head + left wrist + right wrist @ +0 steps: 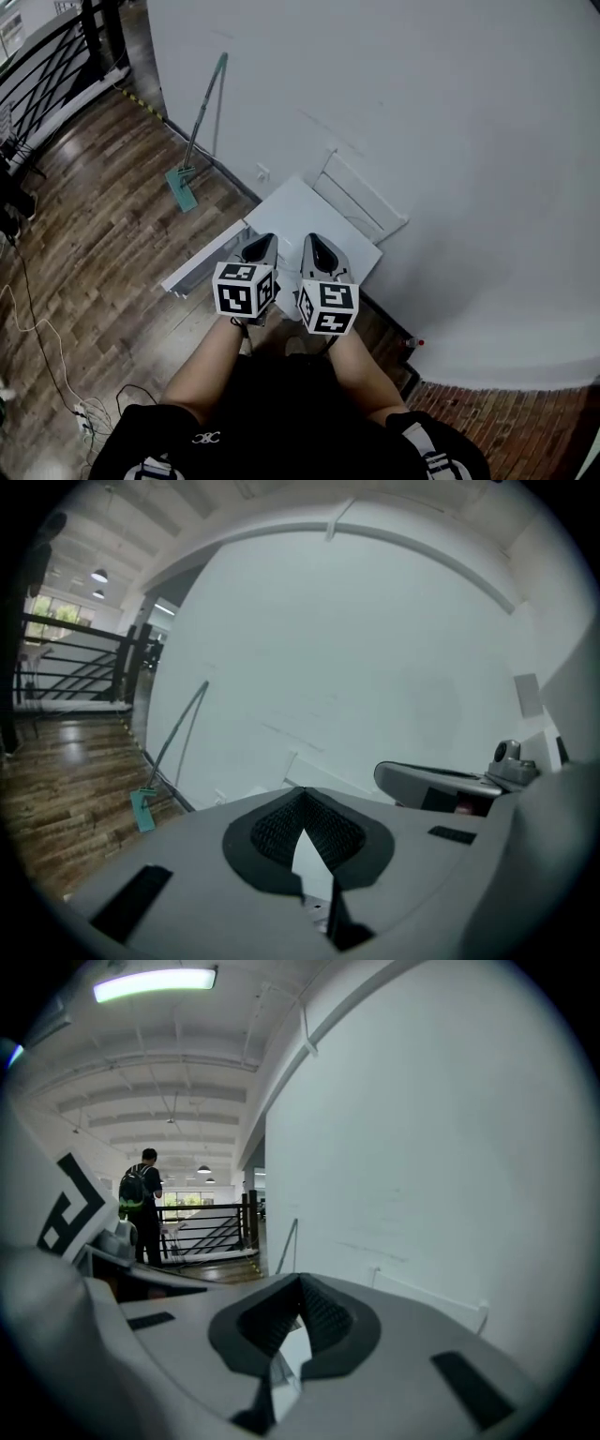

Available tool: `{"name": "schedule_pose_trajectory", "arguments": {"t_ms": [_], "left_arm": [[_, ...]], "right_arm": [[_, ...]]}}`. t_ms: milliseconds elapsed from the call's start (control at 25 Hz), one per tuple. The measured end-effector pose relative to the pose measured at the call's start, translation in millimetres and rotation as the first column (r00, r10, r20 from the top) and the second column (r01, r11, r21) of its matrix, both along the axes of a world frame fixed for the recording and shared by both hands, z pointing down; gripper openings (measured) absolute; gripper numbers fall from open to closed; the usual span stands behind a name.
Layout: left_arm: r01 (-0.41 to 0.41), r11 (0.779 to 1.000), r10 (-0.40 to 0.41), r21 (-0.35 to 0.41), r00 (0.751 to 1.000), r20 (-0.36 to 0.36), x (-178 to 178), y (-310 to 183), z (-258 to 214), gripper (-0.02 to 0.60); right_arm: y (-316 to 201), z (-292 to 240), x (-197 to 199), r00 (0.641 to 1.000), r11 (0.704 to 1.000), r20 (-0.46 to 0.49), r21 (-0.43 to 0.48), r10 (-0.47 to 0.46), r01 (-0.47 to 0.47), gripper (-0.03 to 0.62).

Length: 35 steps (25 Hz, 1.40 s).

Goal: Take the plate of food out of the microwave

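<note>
Currently forearms (pixel 208 364) forward, close together. left gripper (pixel 262 240) (pixel 302 791) and right gripper (pixel 317 240) (pixel 300 1281) side by side, pointing at far wall (pixel 422 112), above white panel (pixel 292 208). Both jaw pairs closed, nothing held. No view shows plate or microwave.

Green mop (pixel 194 150) against the white wall (pixel 422 112), white boards (pixel 309 220) on the wooden floor (pixel 84 253), black railing (pixel 47 66) beyond.
</note>
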<state>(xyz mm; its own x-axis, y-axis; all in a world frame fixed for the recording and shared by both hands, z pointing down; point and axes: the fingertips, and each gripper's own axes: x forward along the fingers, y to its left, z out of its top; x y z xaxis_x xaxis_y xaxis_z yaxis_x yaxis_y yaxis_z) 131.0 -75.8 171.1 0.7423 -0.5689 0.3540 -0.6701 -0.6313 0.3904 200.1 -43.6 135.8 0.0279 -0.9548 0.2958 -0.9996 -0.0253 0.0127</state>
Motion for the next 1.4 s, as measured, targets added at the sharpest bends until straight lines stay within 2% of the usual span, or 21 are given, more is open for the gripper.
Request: {"name": "schedule_pose_trajectory", "arguments": {"t_ms": [160, 280, 480, 640, 800, 1040, 1200, 1400], "left_arm": [[0.123, 0.992, -0.123, -0.036, 0.992, 0.013, -24.8, -1.6, 15.2, 0.0], [0.213, 0.974, -0.212, -0.076, 0.977, 0.023, -45.2, 5.4, 35.8, 0.0], [0.335, 0.921, -0.35, -0.197, 0.936, -0.043, -79.1, 27.6, 85.9, 0.0], [0.381, 0.878, -0.417, -0.29, 0.906, -0.072, -96.8, 40.7, 151.5, 0.0], [0.369, 0.856, -0.421, -0.363, 0.904, -0.073, -102.1, 47.1, 219.2, 0.0], [0.282, 0.865, -0.344, -0.415, 0.936, -0.081, -74.4, 28.6, 306.7, 0.003], [0.188, 0.862, -0.266, -0.47, 0.958, -0.105, -31.5, 17.8, 367.3, 0.099], [0.123, 0.838, -0.226, -0.532, 0.965, -0.133, 21.2, 9.0, 426.8, 0.155]], "right_arm": [[-15.6, 9.0, -21.9, 0.992, 0.992, 0.0, -0.027, -0.126, 0.126, 0.011], [-19.7, 29.0, -42.0, 0.975, 0.972, 0.008, -0.069, -0.222, 0.222, 0.009], [-8.9, 79.8, -77.3, 0.938, 0.923, 0.029, -0.169, -0.346, 0.346, 0.009], [-0.2, 141.8, -92.2, 0.928, 0.899, 0.024, -0.238, -0.372, 0.367, 0.009], [13.9, 204.1, -95.3, 0.929, 0.877, 0.008, -0.329, -0.37, 0.351, 0.01], [13.0, 275.2, -78.1, 0.947, 0.876, -0.029, -0.391, -0.319, 0.283, 0.009], [13.5, 311.7, -62.8, 0.955, 0.877, -0.044, -0.41, -0.292, 0.249, 0.011], [23.4, 341.5, -34.0, 0.967, 0.879, -0.061, -0.435, -0.248, 0.198, 0.009]]}}
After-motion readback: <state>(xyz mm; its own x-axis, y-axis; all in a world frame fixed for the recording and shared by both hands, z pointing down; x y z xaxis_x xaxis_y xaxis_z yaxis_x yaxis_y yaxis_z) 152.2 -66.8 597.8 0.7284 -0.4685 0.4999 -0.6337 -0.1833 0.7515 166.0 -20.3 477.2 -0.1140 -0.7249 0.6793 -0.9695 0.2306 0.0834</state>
